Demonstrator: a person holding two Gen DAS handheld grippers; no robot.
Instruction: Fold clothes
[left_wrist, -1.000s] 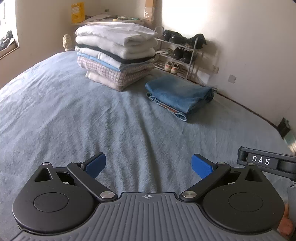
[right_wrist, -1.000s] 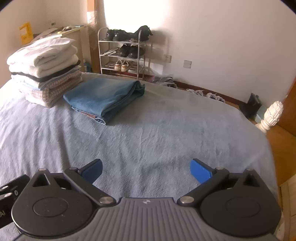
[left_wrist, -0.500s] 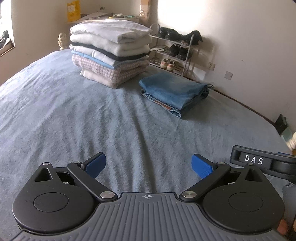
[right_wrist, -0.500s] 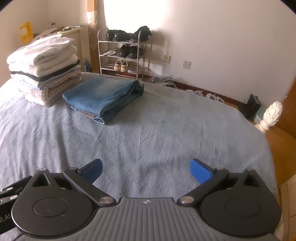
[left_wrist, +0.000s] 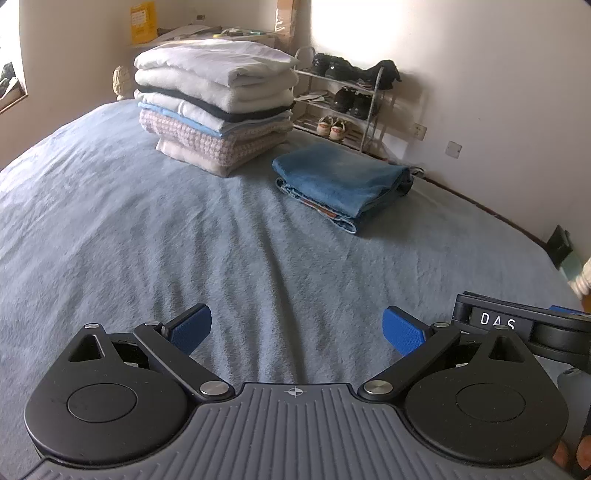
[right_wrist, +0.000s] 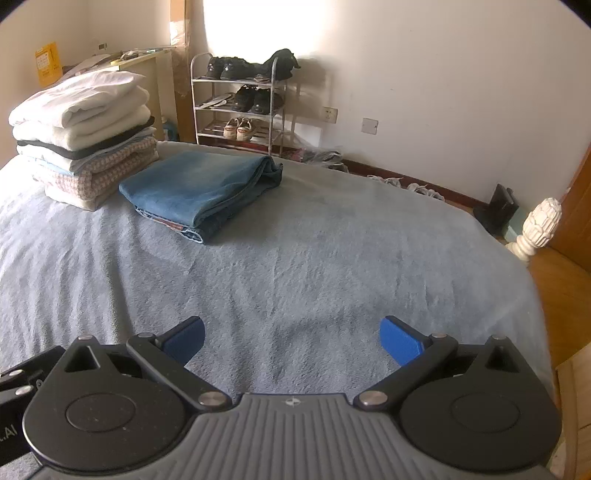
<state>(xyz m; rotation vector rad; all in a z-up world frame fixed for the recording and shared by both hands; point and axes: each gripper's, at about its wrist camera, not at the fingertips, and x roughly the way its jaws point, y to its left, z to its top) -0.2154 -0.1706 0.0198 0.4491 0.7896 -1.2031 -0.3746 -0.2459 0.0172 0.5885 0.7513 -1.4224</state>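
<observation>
Left gripper (left_wrist: 296, 328) low over the bed (left_wrist: 110, 236), jaws spread wide, nothing between the blue ribbed pads (left_wrist: 192, 326). Right gripper (right_wrist: 291, 338) same: jaws spread wide, holding nothing, hovering over bare blanket. Part of right gripper's black body with white "DAS" lettering visible at right edge of left wrist view, just beside left gripper.

Folded jeans (left_wrist: 341, 181) flat on bed, well ahead of both jaws, right of centre in left view, left of centre (right_wrist: 201, 188) in right view. Blue denim, soft-looking, rectangular fold, hem edges stacked at near corner.

Stack of folded clothes (left_wrist: 218, 107) just beside jeans, further back; white knits on top, dark layer, pale blue, pink-white checked at bottom; also seen at (right_wrist: 85, 136).

Bed cover grey-blue, fuzzy, lightly rippled. Metal shoe rack (right_wrist: 240, 107) with shoes against white wall beyond bed. Carved cream bedpost finial (right_wrist: 539, 225) at far right corner.
</observation>
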